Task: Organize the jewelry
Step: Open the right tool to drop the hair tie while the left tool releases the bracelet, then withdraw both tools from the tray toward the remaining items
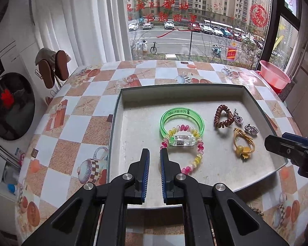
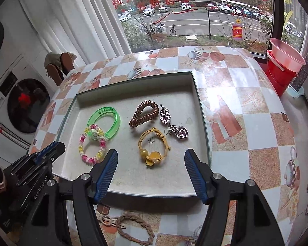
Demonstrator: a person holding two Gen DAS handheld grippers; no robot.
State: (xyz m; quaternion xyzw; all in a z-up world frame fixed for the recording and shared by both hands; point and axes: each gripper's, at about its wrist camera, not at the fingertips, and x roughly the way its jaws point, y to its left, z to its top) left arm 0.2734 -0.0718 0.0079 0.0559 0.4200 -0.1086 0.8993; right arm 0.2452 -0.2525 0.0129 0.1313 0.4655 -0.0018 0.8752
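1. Tray [image 2: 201,110] contents: a green bangle [image 2: 113,123] overlapped by a pink-and-yellow coil bracelet [image 2: 88,155], a brown coil tie [image 2: 142,112], two heart earrings [image 2: 181,133] and a yellow hair tie [image 2: 152,149].
2. Right gripper [image 2: 151,162]: jaws spread wide, nothing between the pads. The yellow hair tie lies on the tray floor between and just ahead of the fingertips, apparently released.
3. Left gripper [image 1: 155,153]: jaws nearly pressed together, holding nothing. The coil bracelet lies just beside its right fingertip.
4. Outside the tray, near the table edge, lie a braided beige band [image 2: 133,229] and what may be a small clip [image 2: 107,220], partly hidden behind the gripper.
5. Recommended: lift clear of the tray, keep the right jaws spread, approach the braided band from above, and pinch one strand only.
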